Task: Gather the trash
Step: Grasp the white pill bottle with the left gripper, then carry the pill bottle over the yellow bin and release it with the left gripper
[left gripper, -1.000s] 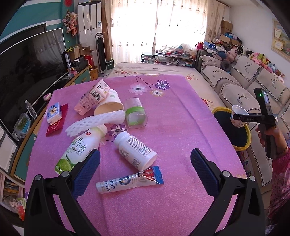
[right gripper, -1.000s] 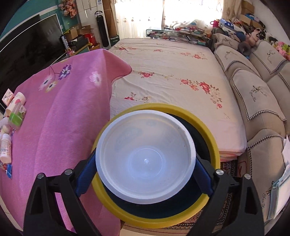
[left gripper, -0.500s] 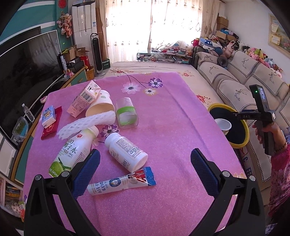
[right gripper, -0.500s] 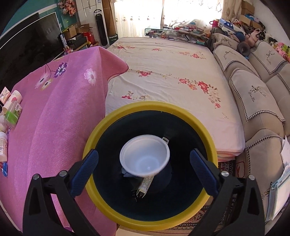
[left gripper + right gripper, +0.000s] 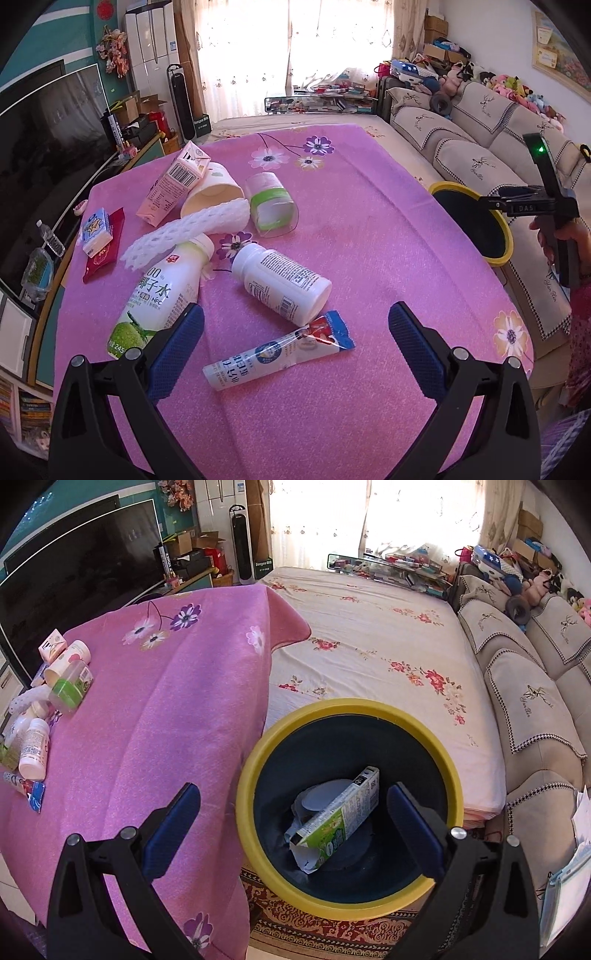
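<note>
I've got my right tool (image 5: 293, 825) spread wide with nothing between the blue pads, poised over the yellow-rimmed dark bin (image 5: 258, 760) beside the counter; its jaws have just been opening. Down in the bin lie a green-and-white carton (image 5: 338, 827) and a pale cup under it, so by my reckoning a small share is done. My left tool (image 5: 295, 341) is also wide and empty, above the pink flowered cloth (image 5: 369, 229) on the counter. Most is still left there: the printed tube sachet (image 5: 277, 360) nearest me, the white pill bottle (image 5: 282, 282), the coconut-water bottle (image 5: 157, 295), white foam netting (image 5: 188, 230), clear green-banded cup (image 5: 271, 208), cream paper cup (image 5: 214, 194), pink carton (image 5: 175, 182) and a small blue packet on a red wrapper (image 5: 98, 230)
</note>
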Available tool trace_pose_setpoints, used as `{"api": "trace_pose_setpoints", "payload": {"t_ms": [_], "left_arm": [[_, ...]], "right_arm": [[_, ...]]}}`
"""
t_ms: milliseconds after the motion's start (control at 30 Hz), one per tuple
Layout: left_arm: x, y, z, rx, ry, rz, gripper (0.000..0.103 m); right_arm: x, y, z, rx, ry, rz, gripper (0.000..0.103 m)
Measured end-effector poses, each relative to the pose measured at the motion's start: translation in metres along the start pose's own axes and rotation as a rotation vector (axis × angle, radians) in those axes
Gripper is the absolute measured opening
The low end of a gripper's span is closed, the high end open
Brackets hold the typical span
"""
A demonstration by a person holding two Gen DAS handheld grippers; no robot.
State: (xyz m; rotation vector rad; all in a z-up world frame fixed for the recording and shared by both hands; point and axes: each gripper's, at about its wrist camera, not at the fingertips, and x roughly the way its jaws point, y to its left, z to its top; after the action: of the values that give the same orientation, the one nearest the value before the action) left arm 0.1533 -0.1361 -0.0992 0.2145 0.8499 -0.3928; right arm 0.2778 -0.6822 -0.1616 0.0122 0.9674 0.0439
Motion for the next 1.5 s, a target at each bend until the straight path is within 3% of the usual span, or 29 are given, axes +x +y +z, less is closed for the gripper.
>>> {"api": "trace_pose_setpoints", "payload": {"t_ms": [167, 233, 333, 600, 700, 867, 933, 1033, 1133, 1267, 1500], "left_arm": [[0.017, 0.011, 0.002, -0.049, 0.064, 0.011, 0.098], [0.028, 0.015, 0.008, -0.12, 0.096, 0.03, 0.098], [0.048, 0.018, 0.017, -0.243, 0.133, -0.001, 0.098], [0.093, 0.009, 0.034, -0.307, 0.198, 0.051, 0.098], [0.101, 0.011, 0.039, -0.33, 0.21, 0.046, 0.091], [0.117, 0.012, 0.04, -0.343, 0.26, 0.025, 0.065], [0.125, 0.014, 0.039, -0.364, 0.287, -0.007, 0.062], [0.129, 0.012, 0.042, -0.346, 0.288, 0.007, 0.06], [0.135, 0.01, 0.045, -0.317, 0.281, 0.012, 0.051], [0.138, 0.006, 0.051, -0.273, 0.263, 0.011, 0.05], [0.113, -0.019, 0.063, -0.188, 0.161, 0.011, 0.05]], "right_arm": [[0.001, 0.017, 0.002, -0.021, 0.0, 0.009, 0.096], [0.002, 0.022, 0.002, -0.028, 0.002, 0.015, 0.096], [0.005, 0.031, 0.004, -0.038, 0.007, 0.025, 0.096], [0.006, 0.042, 0.004, -0.065, 0.007, 0.055, 0.096], [0.008, 0.042, 0.004, -0.065, 0.006, 0.066, 0.096], [0.009, 0.04, 0.002, -0.063, 0.006, 0.075, 0.096], [0.008, 0.038, 0.001, -0.061, 0.003, 0.078, 0.096], [0.007, 0.036, -0.001, -0.057, 0.002, 0.081, 0.096], [0.008, 0.035, -0.002, -0.051, 0.003, 0.085, 0.096], [0.006, 0.036, -0.005, -0.049, -0.002, 0.091, 0.096], [-0.004, 0.033, -0.008, -0.055, -0.021, 0.061, 0.096]]}}
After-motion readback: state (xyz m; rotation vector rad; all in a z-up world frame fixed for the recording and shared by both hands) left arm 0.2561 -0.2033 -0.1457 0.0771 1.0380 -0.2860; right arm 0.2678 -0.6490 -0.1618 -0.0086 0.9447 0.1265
